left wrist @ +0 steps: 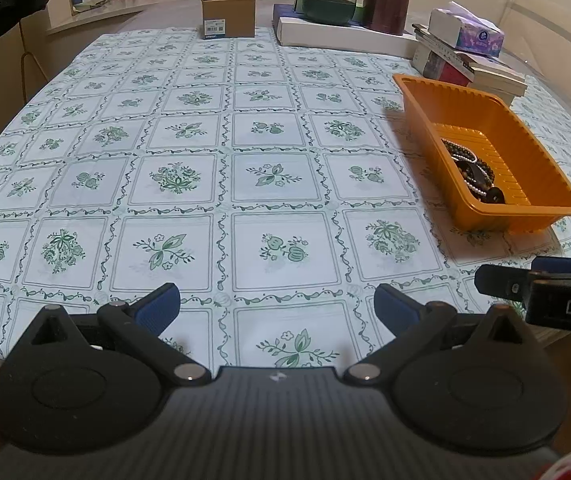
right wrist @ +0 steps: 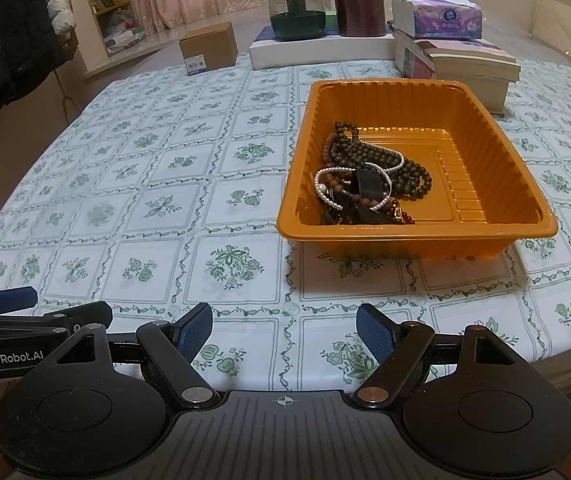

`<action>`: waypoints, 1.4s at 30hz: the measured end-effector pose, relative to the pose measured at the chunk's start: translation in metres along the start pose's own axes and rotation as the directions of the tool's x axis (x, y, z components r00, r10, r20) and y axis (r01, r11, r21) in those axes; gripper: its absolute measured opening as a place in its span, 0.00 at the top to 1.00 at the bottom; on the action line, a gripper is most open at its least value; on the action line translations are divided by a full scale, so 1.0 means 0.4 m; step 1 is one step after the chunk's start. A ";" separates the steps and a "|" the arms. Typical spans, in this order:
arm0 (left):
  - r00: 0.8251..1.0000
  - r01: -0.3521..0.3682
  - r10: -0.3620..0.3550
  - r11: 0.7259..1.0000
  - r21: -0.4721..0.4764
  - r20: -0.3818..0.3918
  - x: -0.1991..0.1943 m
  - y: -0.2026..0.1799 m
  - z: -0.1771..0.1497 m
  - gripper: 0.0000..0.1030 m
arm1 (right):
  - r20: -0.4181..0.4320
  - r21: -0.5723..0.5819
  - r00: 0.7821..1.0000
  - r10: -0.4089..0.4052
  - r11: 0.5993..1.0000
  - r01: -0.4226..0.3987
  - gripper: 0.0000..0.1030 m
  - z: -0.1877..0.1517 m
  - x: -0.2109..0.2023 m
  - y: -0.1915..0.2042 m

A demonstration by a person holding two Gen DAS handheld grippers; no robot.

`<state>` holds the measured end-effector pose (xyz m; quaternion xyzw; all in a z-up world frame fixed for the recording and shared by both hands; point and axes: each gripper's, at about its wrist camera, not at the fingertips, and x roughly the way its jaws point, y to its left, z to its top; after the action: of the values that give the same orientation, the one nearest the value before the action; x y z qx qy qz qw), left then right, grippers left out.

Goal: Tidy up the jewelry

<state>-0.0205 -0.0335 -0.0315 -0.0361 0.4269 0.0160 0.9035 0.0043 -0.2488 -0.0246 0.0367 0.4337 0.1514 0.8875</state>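
While the left gripper (left wrist: 275, 306) and right gripper (right wrist: 283, 330) hover wide apart and empty above the bench (right wrist: 133, 208), the jewelry (right wrist: 365, 176) lies heaped in the orange tray (right wrist: 525, 184) ahead of the right gripper.

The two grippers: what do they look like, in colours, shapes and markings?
Both the left gripper and the right gripper are black, with ribbed bodies, round discs, silver pins and blue textured pads. White letters on their sides read "GenRobot.AI" and "DAS". No cables show.
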 end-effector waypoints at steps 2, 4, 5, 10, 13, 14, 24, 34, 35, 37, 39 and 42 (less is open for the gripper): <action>1.000 -0.001 0.001 1.000 -0.001 0.001 0.001 -0.001 0.000 0.00 | 0.000 0.000 1.000 0.000 1.000 0.000 0.24 0.000 -0.001 0.001; 1.000 -0.001 0.001 1.000 -0.001 0.000 0.001 -0.001 0.000 0.00 | -0.001 0.000 1.000 0.000 1.000 0.000 0.24 0.000 -0.001 0.001; 1.000 -0.001 0.001 1.000 -0.002 0.000 0.001 -0.001 0.000 0.00 | -0.001 0.000 1.000 0.000 1.000 0.000 0.24 0.000 0.000 0.001; 1.000 0.003 -0.003 1.000 0.000 0.002 0.000 -0.002 0.001 0.01 | -0.001 0.000 1.000 0.001 1.000 -0.001 0.24 0.000 0.000 0.001; 1.000 0.005 -0.005 1.000 0.000 0.004 -0.002 -0.002 0.002 0.01 | -0.001 0.000 1.000 0.001 1.000 -0.001 0.24 0.000 0.000 0.001; 1.000 0.005 -0.005 1.000 0.000 0.005 -0.002 -0.002 0.002 0.01 | -0.002 -0.001 1.000 0.001 1.000 -0.001 0.24 0.000 -0.001 0.001; 1.000 0.004 -0.004 1.000 0.002 0.008 -0.003 -0.004 0.008 0.01 | -0.002 -0.001 1.000 0.000 1.000 -0.001 0.24 0.000 0.001 0.001; 1.000 0.003 -0.004 1.000 0.006 0.011 -0.002 -0.004 0.010 0.00 | -0.001 0.000 1.000 0.001 1.000 -0.001 0.24 0.001 0.002 0.001; 1.000 0.004 -0.004 1.000 0.007 0.011 -0.002 -0.004 0.011 0.00 | -0.002 0.000 1.000 0.001 1.000 -0.001 0.24 0.001 0.002 0.001; 1.000 0.003 -0.003 1.000 0.010 0.012 -0.002 -0.005 0.012 0.00 | -0.002 -0.001 1.000 0.001 1.000 -0.001 0.24 0.001 0.003 0.001; 1.000 0.004 -0.004 1.000 0.011 0.012 -0.002 -0.006 0.013 0.00 | -0.003 0.000 1.000 0.001 1.000 -0.001 0.24 0.001 0.003 0.001; 1.000 0.004 -0.004 1.000 0.011 0.011 -0.002 -0.006 0.013 0.00 | -0.003 0.000 1.000 0.001 1.000 -0.001 0.24 0.002 0.003 0.001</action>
<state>-0.0169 -0.0354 -0.0274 -0.0320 0.4219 0.0121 0.9060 0.0055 -0.2481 -0.0250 0.0368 0.4350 0.1518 0.8868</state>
